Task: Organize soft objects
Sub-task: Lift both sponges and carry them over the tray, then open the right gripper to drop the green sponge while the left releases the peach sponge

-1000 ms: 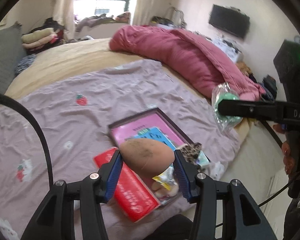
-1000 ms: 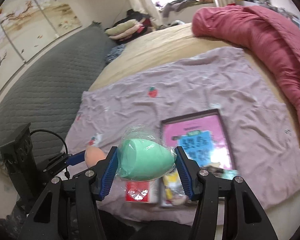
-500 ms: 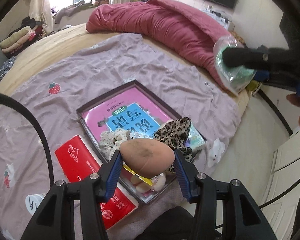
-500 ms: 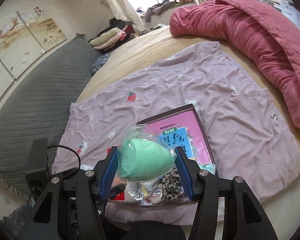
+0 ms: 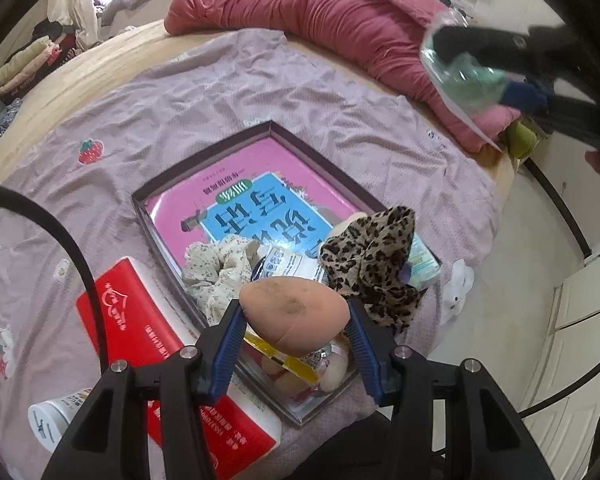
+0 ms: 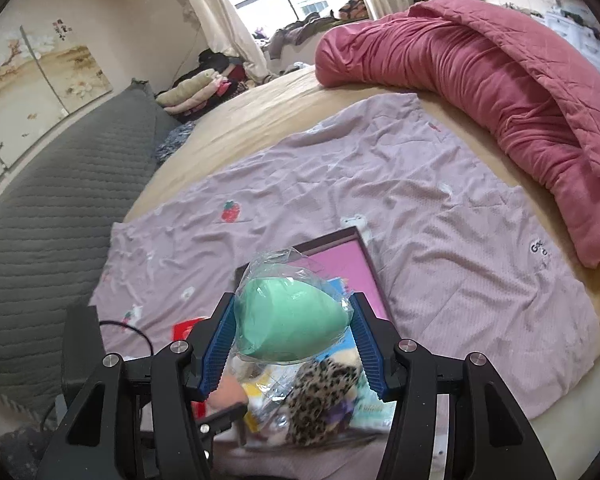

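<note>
Nearest to us, our left gripper (image 5: 294, 336) is closed partway on a peach makeup sponge (image 5: 294, 314), the blue pads (image 5: 231, 342) pressing its two sides so the egg shape lies crosswise between them. We hold it just over the near end of the shallow dark box (image 5: 204, 152), which looks like the place meant for the soft things. Our right gripper (image 6: 294, 344) grips a mint-green makeup sponge (image 6: 290, 320) the same way, this one in a clear plastic wrapper (image 6: 276, 258) that puffs out above the pads; it hangs over the same box, seen in the left view off toward the upper right.

Under the peach sponge the box already holds a floral scrunchie (image 5: 220, 268), a leopard-print scrunchie (image 5: 374, 264), a small printed packet (image 5: 290, 264) and some pale round pieces we cannot identify, all lying on a pink and blue book (image 5: 240, 204). Grouping them at the near end leaves the far part of the book bare.

Beside the box on the left lie a red tissue pack (image 5: 140, 340) and a white tube (image 5: 56, 416), outside it. Everything rests on a lilac strawberry-print sheet (image 5: 228, 92) spread over the bed, with a rolled pink quilt (image 6: 480, 76) beyond and a grey quilted headboard (image 6: 60, 208) along the left
</note>
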A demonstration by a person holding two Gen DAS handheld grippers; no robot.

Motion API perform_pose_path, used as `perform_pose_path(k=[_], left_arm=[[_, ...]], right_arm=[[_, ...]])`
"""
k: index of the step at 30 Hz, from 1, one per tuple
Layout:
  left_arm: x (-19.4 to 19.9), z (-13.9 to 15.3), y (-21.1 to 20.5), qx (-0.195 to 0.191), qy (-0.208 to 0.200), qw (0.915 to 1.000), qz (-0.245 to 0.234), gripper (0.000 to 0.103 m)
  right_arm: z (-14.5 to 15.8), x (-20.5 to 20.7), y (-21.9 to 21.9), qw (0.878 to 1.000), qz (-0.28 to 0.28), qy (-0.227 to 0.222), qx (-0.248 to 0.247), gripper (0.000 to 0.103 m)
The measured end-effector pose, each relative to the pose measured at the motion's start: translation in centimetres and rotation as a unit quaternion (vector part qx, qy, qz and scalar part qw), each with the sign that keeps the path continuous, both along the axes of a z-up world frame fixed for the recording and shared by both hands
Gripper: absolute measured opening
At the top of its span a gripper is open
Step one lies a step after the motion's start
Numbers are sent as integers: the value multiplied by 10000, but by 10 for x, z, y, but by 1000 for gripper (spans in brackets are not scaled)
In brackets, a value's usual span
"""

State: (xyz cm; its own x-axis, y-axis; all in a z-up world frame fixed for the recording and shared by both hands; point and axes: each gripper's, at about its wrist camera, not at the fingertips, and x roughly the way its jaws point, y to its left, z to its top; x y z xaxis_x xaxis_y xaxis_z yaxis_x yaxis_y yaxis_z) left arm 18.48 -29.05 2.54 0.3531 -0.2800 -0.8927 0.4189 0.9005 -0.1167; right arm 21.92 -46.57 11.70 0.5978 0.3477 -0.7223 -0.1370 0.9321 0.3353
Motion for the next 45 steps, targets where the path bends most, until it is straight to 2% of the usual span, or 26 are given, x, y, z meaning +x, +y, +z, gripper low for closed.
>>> perform_pose_path(k=[7, 15, 19, 24, 28, 31, 39, 41, 45], left_arm=[[9, -23, -1, 45, 256, 9996, -78, 52], [17, -40, 1, 81, 377, 9992, -83, 52], [20, -43, 3, 24, 414, 9991, -81, 52], [24, -44, 3, 7, 443, 9990, -101, 53], [25, -46, 3, -12, 457, 9989, -110, 53], [25, -47, 4, -30, 463, 9989, -120, 53], [27, -49, 4, -52, 503, 9987, -92, 53], [27, -49, 5, -58, 497, 9987, -92, 53], [27, -48, 6, -68, 503, 9987, -88, 54]], right_arm=[[-20, 21, 13, 9991, 21, -33, -426, 58], [-49, 41, 23, 9982, 124, 27, -590, 58], [-72, 52, 31, 9967, 198, 245, -746, 58], [-108, 64, 37, 9927, 239, 723, -940, 58], [-141, 71, 46, 9834, 352, 1181, -1330, 58], [-158, 72, 50, 9790, 419, 1332, -1485, 59], [-171, 76, 52, 9775, 375, 1429, -1502, 61], [-169, 74, 52, 9793, 383, 1378, -1434, 67], [-160, 70, 53, 9805, 382, 1209, -1502, 70]])
